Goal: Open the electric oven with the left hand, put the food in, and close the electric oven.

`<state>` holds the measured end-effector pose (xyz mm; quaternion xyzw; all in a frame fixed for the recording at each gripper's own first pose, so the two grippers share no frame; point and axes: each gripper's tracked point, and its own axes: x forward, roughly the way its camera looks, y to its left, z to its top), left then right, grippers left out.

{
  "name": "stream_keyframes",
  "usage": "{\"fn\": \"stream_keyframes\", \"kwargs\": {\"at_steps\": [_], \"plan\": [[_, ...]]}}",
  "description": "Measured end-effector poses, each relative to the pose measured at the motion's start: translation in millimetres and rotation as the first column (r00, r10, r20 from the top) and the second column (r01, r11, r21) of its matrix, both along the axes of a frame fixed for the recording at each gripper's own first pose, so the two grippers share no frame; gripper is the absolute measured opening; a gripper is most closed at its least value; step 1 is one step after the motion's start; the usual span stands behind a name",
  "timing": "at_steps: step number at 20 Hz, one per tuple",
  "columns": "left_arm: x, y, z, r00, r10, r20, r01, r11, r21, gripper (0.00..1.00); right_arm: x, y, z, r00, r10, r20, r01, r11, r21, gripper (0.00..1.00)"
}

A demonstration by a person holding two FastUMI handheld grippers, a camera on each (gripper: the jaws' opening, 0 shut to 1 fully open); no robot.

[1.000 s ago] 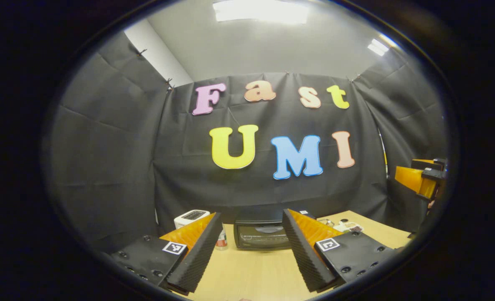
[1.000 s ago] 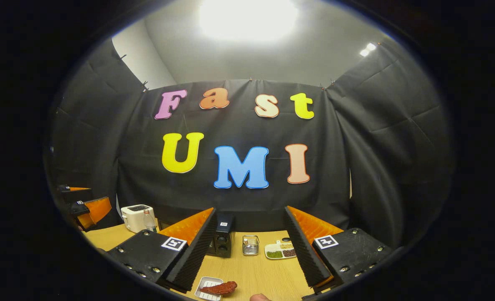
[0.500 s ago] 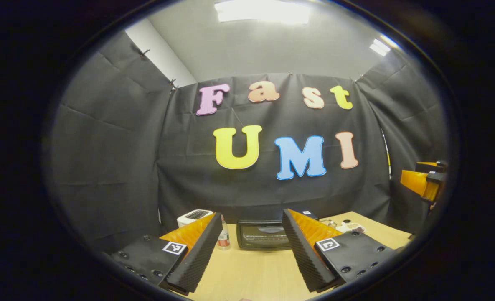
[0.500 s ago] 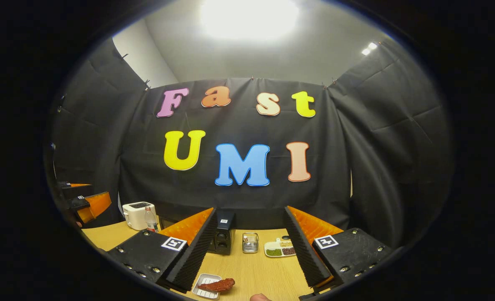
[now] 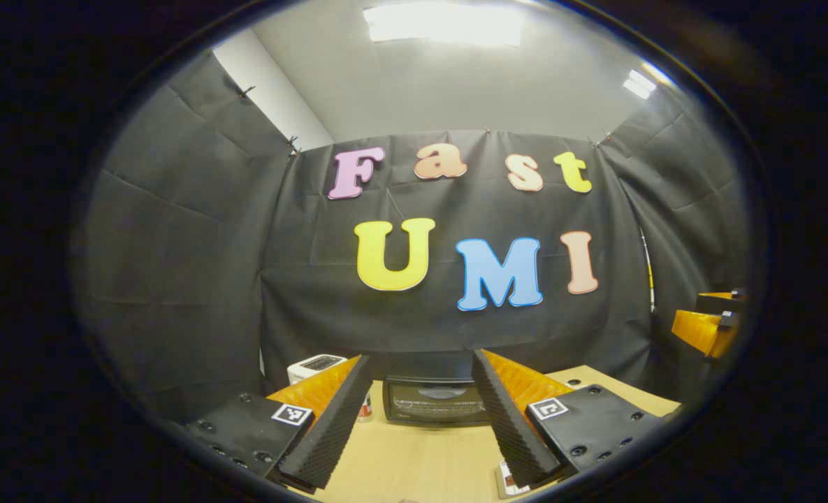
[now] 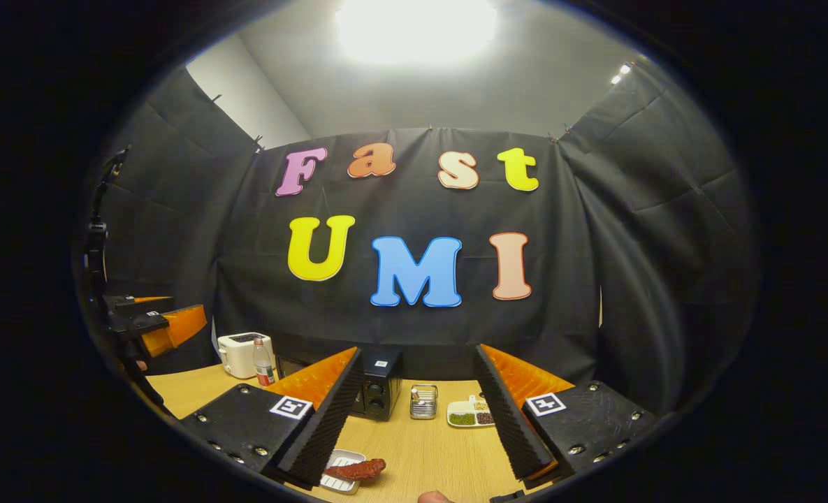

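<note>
The wooden table (image 5: 427,461) is spreading across the bottom of both views. The electric oven (image 5: 433,401) is sitting door-shut at lower centre, framed by the left gripper (image 5: 420,412) — jaws gaping wide, holding nothing. The right gripper (image 6: 419,412) is likewise spread wide — the food (image 6: 355,469) is lying on a small tray (image 6: 335,480) at bottom centre.

The bench (image 6: 427,454) looks like pale, matt wood. The electric oven (image 5: 434,401) has a glossy glass door, and the booth wall (image 5: 176,265) is creased, matt cloth.
</note>
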<state>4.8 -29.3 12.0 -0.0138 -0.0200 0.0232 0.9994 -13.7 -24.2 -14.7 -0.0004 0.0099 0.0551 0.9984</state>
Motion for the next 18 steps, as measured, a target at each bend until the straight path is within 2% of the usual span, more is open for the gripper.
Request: {"fn": "stream_keyframes", "kwargs": {"at_steps": [4, 8, 18], "plan": [[18, -9, 7, 1.000, 0.000, 0.020, -0.001, 1.000, 0.018, 1.00, 0, -9, 1, 1.000, -0.002, 0.012, 0.002, 1.000, 0.003, 0.96], [50, -12, 1, 1.000, -0.001, 0.016, 0.002, 1.000, -0.013, 1.00, 5, -14, -7, 1.000, -0.028, -0.005, 0.028, 0.999, 0.015, 0.95], [170, -23, -36, 0.991, -0.134, -0.011, 0.134, 0.991, -0.004, 0.99, 42, -13, -6, 0.984, -0.179, -0.001, 0.179, 0.983, 0.027, 0.96]]}}
